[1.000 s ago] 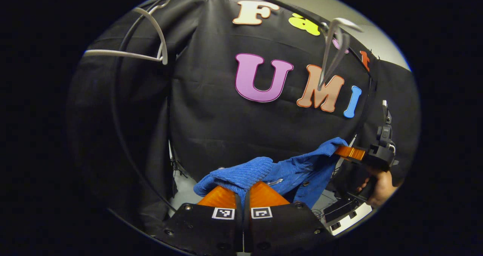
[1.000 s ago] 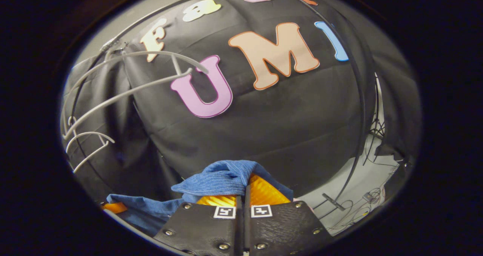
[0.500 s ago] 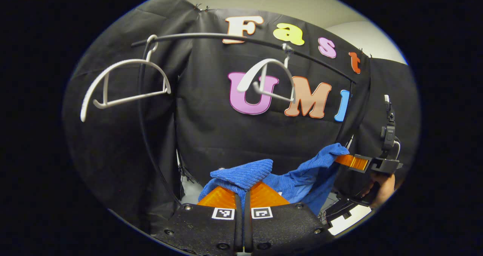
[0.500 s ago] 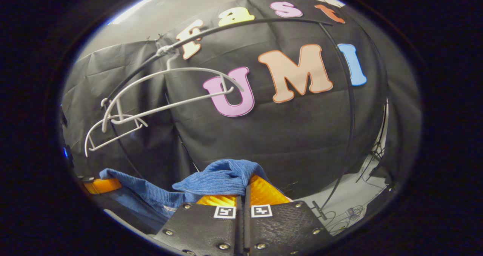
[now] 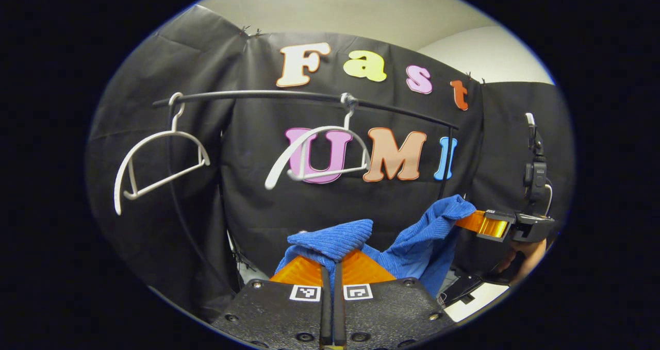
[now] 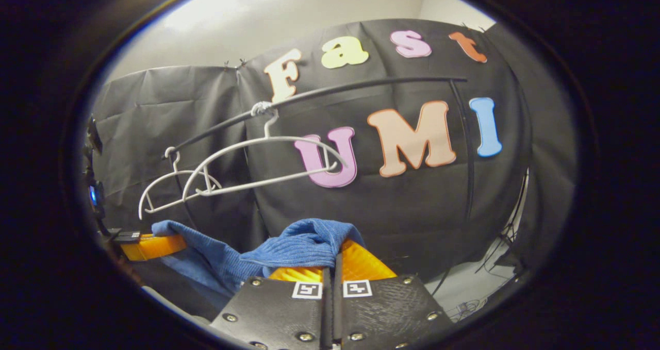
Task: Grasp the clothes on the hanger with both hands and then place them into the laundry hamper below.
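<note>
A blue knitted garment (image 5: 412, 239) is hanging in the air between two handheld grippers, clear of the hangers above it. In the left gripper view, the left gripper (image 5: 332, 260) is sitting at the bottom with its two fingers pressed together on a fold of the blue fabric, which is bunching over the fingertips. To the right in that view, the right gripper (image 5: 477, 221) is pinching the far end of the same garment, and a person's hand (image 5: 523, 254) is holding its handle. The cloth is sagging between the two grips.

In the right gripper view, the right gripper's fingers are likewise clamping a bunched fold of the garment at the bottom, while the left gripper is showing at the left edge, holding the other end.

Behind the garment, a dark clothes rail (image 5: 309, 96) is running across the black cloth wall. Two white hangers are dangling from it, both bare: one at the left (image 5: 154, 167) and one nearer the middle (image 5: 319, 154).
</note>
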Motion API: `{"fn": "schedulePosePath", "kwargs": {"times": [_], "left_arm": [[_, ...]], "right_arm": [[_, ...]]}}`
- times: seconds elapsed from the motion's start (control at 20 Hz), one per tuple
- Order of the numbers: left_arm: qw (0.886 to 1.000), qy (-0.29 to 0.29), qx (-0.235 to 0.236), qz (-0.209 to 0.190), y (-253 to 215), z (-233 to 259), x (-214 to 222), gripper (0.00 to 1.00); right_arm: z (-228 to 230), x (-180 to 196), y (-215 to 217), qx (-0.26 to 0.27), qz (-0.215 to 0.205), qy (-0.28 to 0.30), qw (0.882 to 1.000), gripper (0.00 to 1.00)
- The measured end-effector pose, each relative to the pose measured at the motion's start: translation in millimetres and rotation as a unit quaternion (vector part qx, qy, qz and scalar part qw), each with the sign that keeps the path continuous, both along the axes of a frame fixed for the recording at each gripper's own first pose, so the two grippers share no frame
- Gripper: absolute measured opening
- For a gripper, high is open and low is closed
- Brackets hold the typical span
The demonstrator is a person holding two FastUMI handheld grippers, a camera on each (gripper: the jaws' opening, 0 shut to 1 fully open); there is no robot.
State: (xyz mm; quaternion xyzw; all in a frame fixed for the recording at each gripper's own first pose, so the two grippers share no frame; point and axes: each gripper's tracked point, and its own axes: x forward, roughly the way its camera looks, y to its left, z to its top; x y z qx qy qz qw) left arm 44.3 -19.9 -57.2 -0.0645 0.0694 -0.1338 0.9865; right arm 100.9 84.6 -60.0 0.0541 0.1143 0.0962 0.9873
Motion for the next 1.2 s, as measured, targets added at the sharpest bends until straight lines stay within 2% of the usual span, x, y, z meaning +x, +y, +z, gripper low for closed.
{"fn": "schedulePosePath", "kwargs": {"times": [0.1,0.15,0.4,0.65,0.9,1.2], "left_arm": [[1.000,-0.012,0.003,-0.009,-10.1,15.0,10.3,0.02],[1.000,-0.027,-0.001,-0.015,-17.1,27.8,17.6,0.05],[0.996,-0.083,-0.004,-0.026,-43.5,79.2,47.1,0.02],[0.994,-0.107,-0.004,-0.020,-70.3,88.5,74.8,0.02],[0.995,-0.091,0.021,-0.046,-102.1,56.1,101.2,0.02],[0.998,-0.033,0.028,-0.042,-117.3,-15.2,153.4,0.05]], "right_arm": [[15.6,6.8,2.6,0.004,0.000,-0.008,1.000,0.04],[25.1,11.3,3.5,0.006,0.000,-0.017,1.000,0.01],[56.7,37.2,5.3,0.041,0.001,-0.042,0.998,0.00],[68.0,56.5,-12.3,0.052,-0.001,-0.067,0.996,0.00],[31.6,81.9,-23.3,0.061,-0.011,-0.052,0.997,0.01],[-45.5,124.8,-16.1,0.084,-0.013,0.020,0.996,0.00]]}}
